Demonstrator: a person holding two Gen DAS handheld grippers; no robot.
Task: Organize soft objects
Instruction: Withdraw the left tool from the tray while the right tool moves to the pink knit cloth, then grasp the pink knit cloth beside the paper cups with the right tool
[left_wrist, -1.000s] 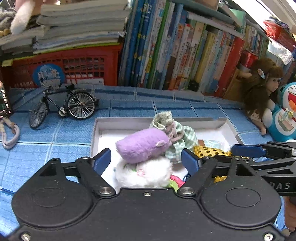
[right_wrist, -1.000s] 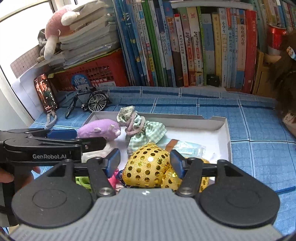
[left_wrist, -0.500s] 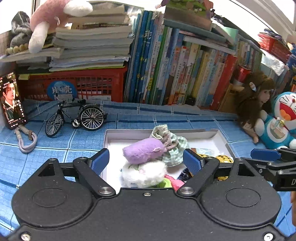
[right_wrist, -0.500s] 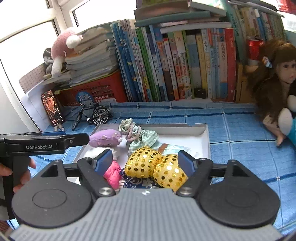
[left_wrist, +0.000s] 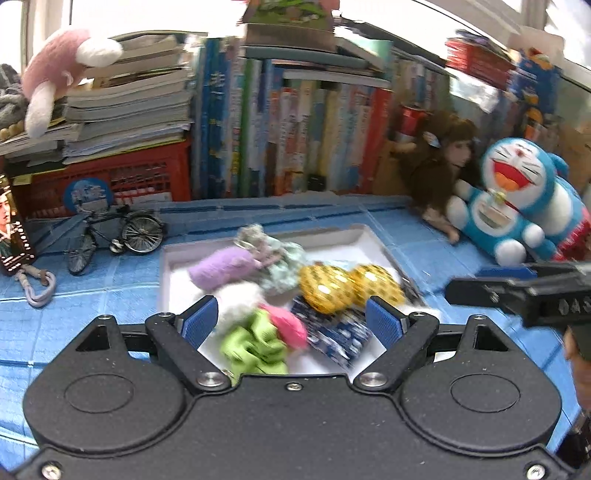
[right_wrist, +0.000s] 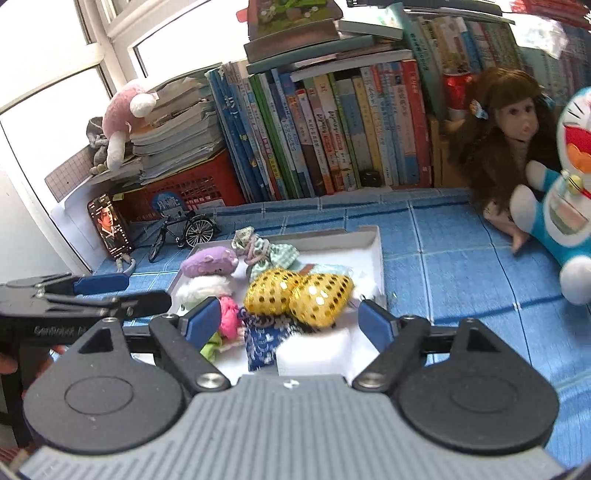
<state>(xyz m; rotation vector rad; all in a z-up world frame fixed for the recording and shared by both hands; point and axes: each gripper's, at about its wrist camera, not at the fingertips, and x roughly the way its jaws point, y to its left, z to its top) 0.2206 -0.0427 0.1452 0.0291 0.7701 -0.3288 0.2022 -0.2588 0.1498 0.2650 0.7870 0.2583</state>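
A shallow white box (left_wrist: 354, 238) (right_wrist: 373, 243) on the blue cloth holds several soft toys: a purple plush (left_wrist: 221, 266) (right_wrist: 208, 260), a white fluffy one (left_wrist: 240, 295) (right_wrist: 201, 288), a green checked pouch (left_wrist: 284, 258) (right_wrist: 273, 253), two gold sequin hearts (left_wrist: 347, 284) (right_wrist: 299, 293), a pink piece (left_wrist: 286, 326) (right_wrist: 229, 321), a green piece (left_wrist: 255, 347) and dark blue patterned cloth (left_wrist: 332, 336) (right_wrist: 262, 339). My left gripper (left_wrist: 291, 325) is open and empty, raised above the box's near end. My right gripper (right_wrist: 286, 321) is open and empty too, raised above the box's near end.
A Doraemon plush (left_wrist: 517, 199) (right_wrist: 565, 199) and a brown-haired doll (left_wrist: 439, 162) (right_wrist: 502, 136) sit right of the box. A model bicycle (left_wrist: 114, 236) (right_wrist: 184, 232), red crate (left_wrist: 110, 177), rows of books (right_wrist: 332, 129) and a pink plush (left_wrist: 55, 74) stand behind.
Both grippers have pulled back and up from the box with jaws open and empty. More of the shelf and the toys at right has come into view.
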